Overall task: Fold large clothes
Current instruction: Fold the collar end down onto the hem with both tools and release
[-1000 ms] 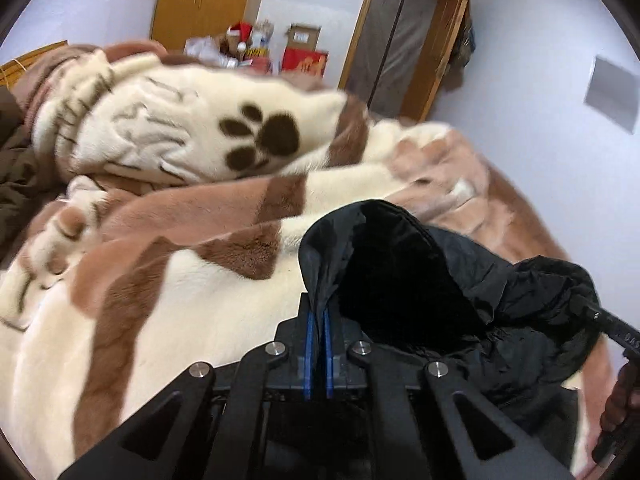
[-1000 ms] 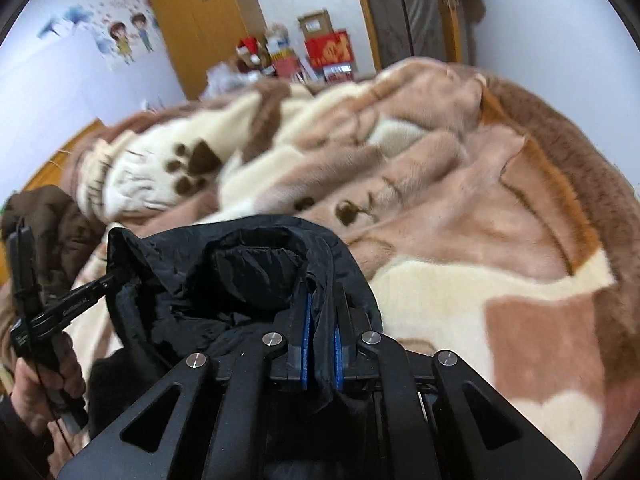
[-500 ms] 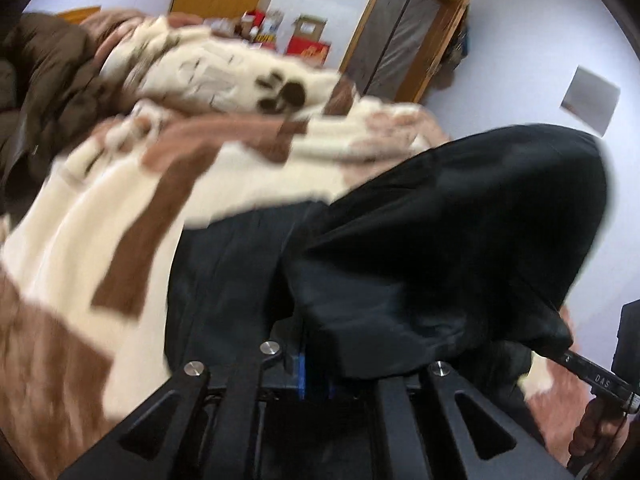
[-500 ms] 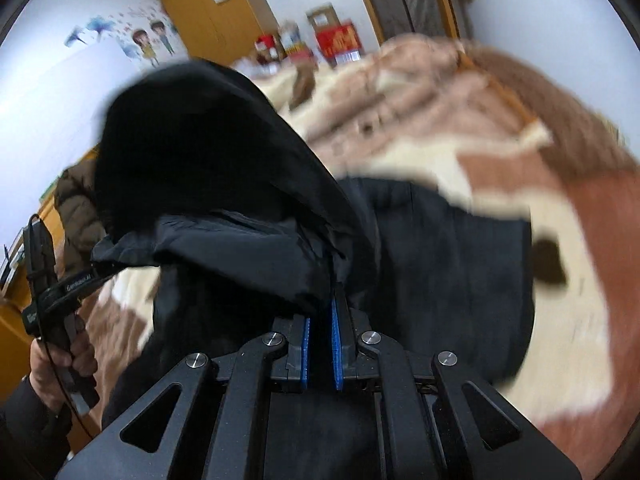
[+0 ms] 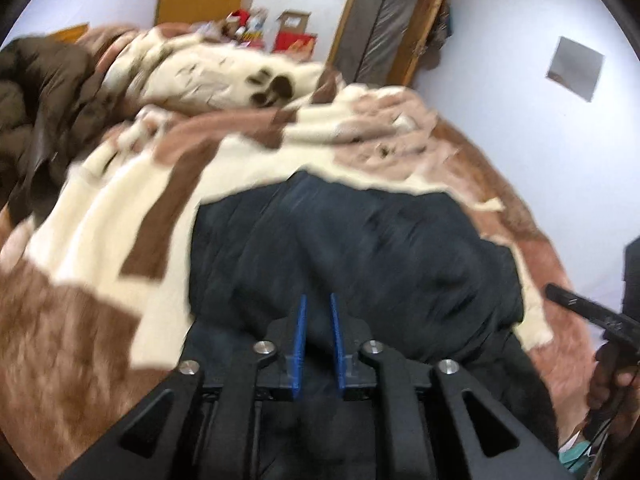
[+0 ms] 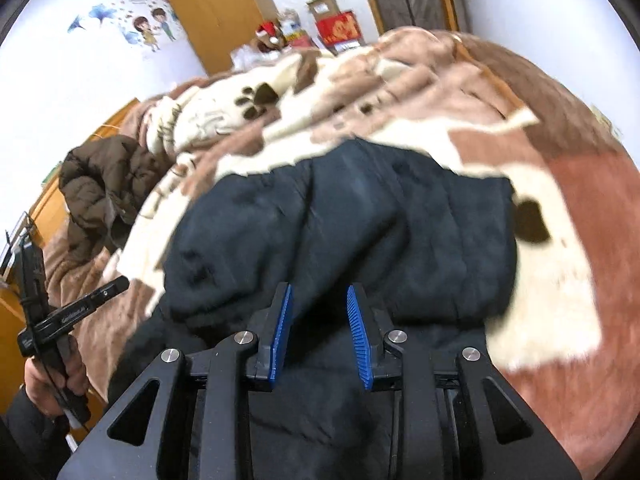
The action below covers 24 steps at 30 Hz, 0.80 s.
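Black jacket [image 5: 360, 240] lies folded on the blanket [image 5: 100, 240] of the bed. Left hand-held gripper [image 5: 318, 340] and right hand-held gripper [image 6: 318, 336] have just been opening; both stand released, nothing between the pads. Best withdrawn straight back, so the fold stays flat. A second ago both clenched the raised fabric; now it lies flat.

Home bedroom: bed under plush paw-print blanket [image 5: 120, 216], cartoon wall stickers [image 6: 148, 28] upper left, wooden door [image 5: 392, 20], boxes [image 6: 336, 24] stacked behind.
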Each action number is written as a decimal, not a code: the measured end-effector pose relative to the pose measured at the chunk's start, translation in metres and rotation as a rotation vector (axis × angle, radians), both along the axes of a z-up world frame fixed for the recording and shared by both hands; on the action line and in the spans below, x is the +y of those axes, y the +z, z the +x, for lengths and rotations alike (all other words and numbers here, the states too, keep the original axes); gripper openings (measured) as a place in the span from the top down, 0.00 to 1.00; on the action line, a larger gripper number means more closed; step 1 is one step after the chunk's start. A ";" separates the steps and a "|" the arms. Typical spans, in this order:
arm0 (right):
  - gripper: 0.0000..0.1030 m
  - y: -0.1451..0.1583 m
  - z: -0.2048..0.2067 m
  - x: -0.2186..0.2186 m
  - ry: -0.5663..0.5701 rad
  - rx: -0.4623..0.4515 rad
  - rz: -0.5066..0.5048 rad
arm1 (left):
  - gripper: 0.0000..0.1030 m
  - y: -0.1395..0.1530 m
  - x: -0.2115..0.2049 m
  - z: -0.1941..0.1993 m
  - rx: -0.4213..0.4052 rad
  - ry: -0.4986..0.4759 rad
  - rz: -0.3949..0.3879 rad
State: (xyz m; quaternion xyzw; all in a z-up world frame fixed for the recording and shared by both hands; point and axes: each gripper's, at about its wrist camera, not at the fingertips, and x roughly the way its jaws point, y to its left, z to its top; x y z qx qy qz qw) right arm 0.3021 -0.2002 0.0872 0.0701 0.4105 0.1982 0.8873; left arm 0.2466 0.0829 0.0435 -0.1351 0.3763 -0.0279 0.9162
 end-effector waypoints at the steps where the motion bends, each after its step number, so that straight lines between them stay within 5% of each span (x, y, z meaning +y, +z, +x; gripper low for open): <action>1: 0.72 -0.001 0.006 0.008 0.009 -0.005 0.004 | 0.73 0.002 -0.006 0.010 -0.015 -0.012 -0.005; 4: 0.72 -0.023 0.028 0.033 0.037 0.030 -0.031 | 0.70 -0.015 -0.023 0.037 0.005 -0.052 -0.008; 11: 0.72 -0.127 0.037 0.039 0.026 0.241 -0.101 | 0.68 -0.118 -0.033 0.046 0.215 -0.041 0.014; 20: 0.70 -0.149 0.044 0.041 0.007 0.217 -0.099 | 0.68 -0.132 -0.045 0.058 0.211 -0.025 0.080; 24: 0.70 -0.136 0.042 0.041 0.004 0.230 -0.104 | 0.68 -0.119 -0.048 0.058 0.229 -0.024 0.080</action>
